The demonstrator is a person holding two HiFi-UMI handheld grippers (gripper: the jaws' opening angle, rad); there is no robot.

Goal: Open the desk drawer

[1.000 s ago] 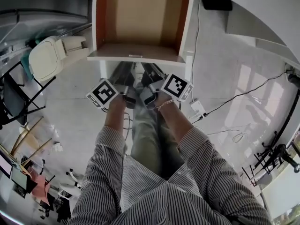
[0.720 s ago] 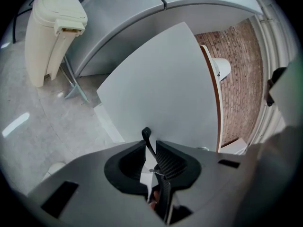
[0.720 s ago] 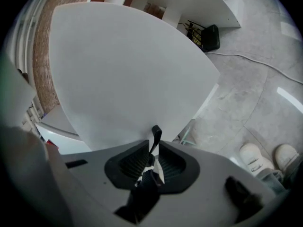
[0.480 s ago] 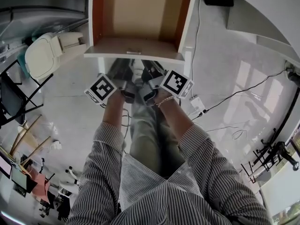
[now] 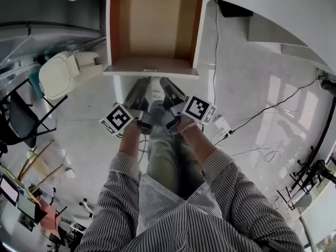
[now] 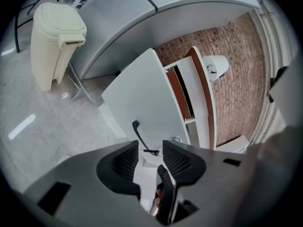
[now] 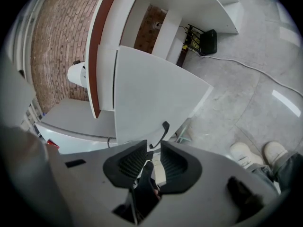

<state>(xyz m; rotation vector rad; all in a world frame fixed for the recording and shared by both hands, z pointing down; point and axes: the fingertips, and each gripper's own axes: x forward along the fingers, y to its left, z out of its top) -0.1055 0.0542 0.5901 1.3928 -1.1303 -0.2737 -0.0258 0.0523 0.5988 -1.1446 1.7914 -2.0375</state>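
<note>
The desk drawer (image 5: 155,25) stands pulled well out from under the white worktop (image 5: 273,4). It has a pale tan floor, red-brown side walls and a white front panel. Both grippers sit just short of that panel, side by side.

The left gripper (image 6: 150,159) has just been opening; its fingers (image 6: 124,161) stand wide apart. The drawer's thin black handle (image 6: 138,132) shows just past the tips, in line with the gap, and the pads do not press on it. The right gripper (image 7: 152,161) has also just been opening. Its fingers (image 7: 174,161) are apart, less widely, with the handle (image 7: 164,129) likewise ahead of the gap and unclamped.

Only the head view looks into the drawer. There the left gripper (image 5: 143,83) and right gripper (image 5: 165,83) hide the handle. Both gripper views show the panel's face and a brick wall (image 6: 232,56) behind the drawer. The left gripper view shows a cream bin (image 6: 54,41) left of the drawer. The right gripper view alone shows white shoes (image 7: 258,152) on the floor.
</note>
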